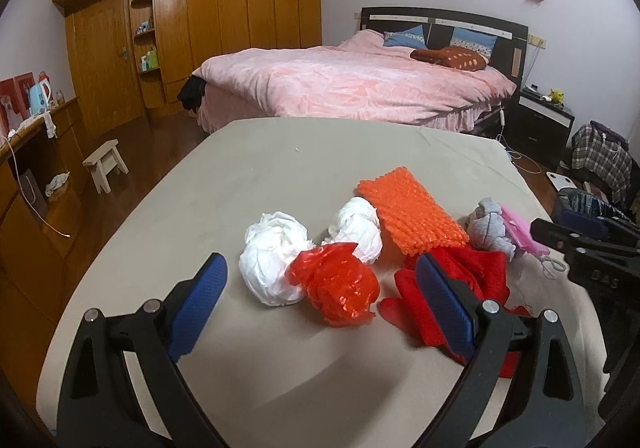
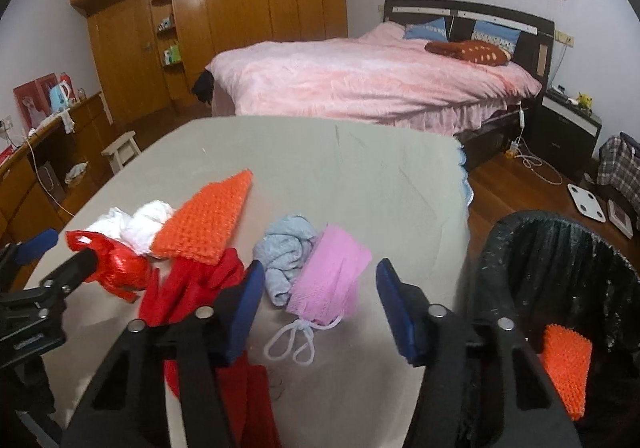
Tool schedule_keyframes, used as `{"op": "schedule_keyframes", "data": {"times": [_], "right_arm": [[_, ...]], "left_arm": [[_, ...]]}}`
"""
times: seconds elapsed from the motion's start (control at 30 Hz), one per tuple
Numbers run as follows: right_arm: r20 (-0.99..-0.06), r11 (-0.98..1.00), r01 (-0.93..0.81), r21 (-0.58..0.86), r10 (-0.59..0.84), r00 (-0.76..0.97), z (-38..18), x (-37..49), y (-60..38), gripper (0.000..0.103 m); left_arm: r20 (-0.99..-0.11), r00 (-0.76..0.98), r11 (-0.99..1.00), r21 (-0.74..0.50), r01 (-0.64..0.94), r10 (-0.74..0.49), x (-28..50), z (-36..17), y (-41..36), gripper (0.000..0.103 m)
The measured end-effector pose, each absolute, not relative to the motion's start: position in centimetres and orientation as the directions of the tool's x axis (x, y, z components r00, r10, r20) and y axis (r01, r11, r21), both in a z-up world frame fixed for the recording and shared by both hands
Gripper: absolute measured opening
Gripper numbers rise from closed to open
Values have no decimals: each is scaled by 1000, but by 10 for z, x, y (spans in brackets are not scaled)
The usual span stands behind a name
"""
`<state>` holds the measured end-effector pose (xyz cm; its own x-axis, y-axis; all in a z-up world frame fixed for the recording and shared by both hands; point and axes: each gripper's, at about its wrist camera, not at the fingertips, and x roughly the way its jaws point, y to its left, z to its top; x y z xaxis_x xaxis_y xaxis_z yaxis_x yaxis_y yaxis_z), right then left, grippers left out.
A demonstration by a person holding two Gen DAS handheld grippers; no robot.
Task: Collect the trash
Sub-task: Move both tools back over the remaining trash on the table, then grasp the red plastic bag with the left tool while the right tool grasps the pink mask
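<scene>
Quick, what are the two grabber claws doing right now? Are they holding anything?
Left gripper: open, holding nothing; the red plastic bag lies between its fingers, ungripped.
Right gripper: open, holding nothing; the pink mask sits ahead between its fingers.

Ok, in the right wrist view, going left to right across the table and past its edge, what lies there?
Red plastic bag → orange bubble wrap → grey cloth → pink mask → black-lined trash bin, beside the table, with another orange piece inside.

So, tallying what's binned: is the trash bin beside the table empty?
No, an orange bubble-wrap piece already lies inside the black-lined trash bin.
</scene>
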<state>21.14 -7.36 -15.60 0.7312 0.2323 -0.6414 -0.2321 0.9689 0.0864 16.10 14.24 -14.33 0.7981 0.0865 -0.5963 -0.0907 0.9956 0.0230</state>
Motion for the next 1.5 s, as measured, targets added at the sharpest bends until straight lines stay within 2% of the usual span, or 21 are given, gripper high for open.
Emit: {"op": "schedule_keyframes", "data": {"times": [0.17, 0.43, 0.47, 0.53, 0.57, 0.73, 0.83, 0.9, 0.93, 0.97, 1.07, 1.5], "right_arm": [[-680, 970, -223, 95, 227, 698, -170, 223, -73, 47], [-709, 953, -257, 163, 294, 641, -182, 231, -78, 19], [-706, 951, -262, 163, 298, 643, -181, 230, -78, 18], [-696, 952, -265, 154, 295, 654, -176, 226, -80, 15], [-688, 953, -265, 149, 292, 664, -173, 224, -81, 15], [-660, 950, -271, 152, 302, 688, -160, 217, -83, 14], [-651, 947, -280, 156, 312, 692, -155, 214, -82, 14], [-646, 947, -286, 150, 312, 697, -153, 211, -81, 14], [-643, 946, -289, 146, 313, 699, -151, 209, -80, 14], [-640, 946, -292, 143, 314, 702, -150, 208, -79, 14], [-630, 943, -299, 146, 321, 707, -144, 203, -79, 14], [-562, 933, -325, 153, 353, 748, -109, 179, -87, 14]], "left_arm": [[-609, 790, 996, 14, -87, 77, 165, -150, 139, 93], [-631, 772, 996, 11, -89, 76, 168, -161, 136, 92], [-633, 770, 996, 13, -92, 79, 169, -162, 137, 92], [-633, 770, 995, 13, -98, 84, 170, -162, 137, 88], [-632, 770, 995, 11, -101, 85, 170, -162, 138, 82], [-638, 764, 993, 9, -119, 97, 169, -164, 138, 73], [-649, 756, 994, 6, -110, 87, 172, -165, 136, 60], [-659, 747, 995, 7, -104, 83, 174, -167, 135, 45], [-664, 744, 995, 1, -99, 75, 175, -168, 134, 40], [-666, 743, 996, -8, -91, 62, 175, -168, 134, 30], [-653, 755, 996, -8, -88, 62, 171, -164, 130, 21], [-577, 816, 998, -30, -64, 35, 144, -125, 116, 18]]}}
